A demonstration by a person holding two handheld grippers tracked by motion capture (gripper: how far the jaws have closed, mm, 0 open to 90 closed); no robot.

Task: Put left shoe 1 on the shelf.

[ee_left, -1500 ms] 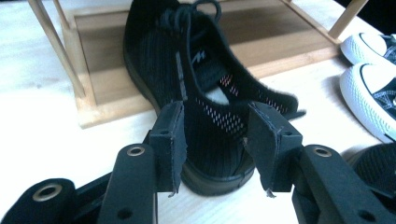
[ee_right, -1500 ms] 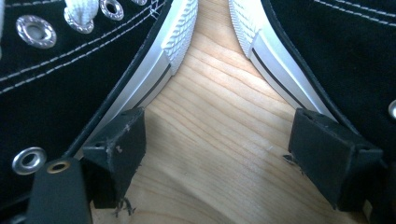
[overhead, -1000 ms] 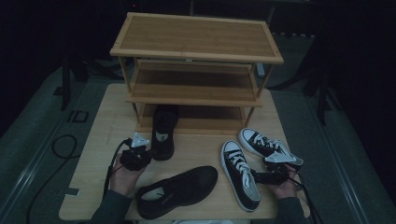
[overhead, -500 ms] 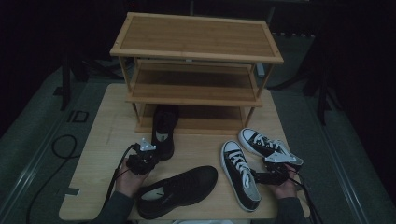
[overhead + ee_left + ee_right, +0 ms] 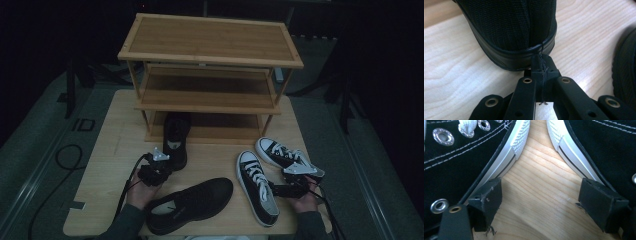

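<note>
Knit upper and a rubbery heel rim suggest the black shoe (image 5: 511,32), half under the rack's (image 5: 210,55) lowest shelf, is light and soft, best nudged or gripped at the heel. Left gripper (image 5: 541,65), jaws pressed together, touches that heel; right gripper (image 5: 539,202) stands spread between two sneakers. No legible writing.

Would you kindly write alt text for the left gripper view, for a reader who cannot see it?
The left gripper's two black jaws are shut together, their tips at the rubber-edged heel of a black knit shoe standing on a pale wooden table. The edge of a second black shoe shows at the right.
</note>
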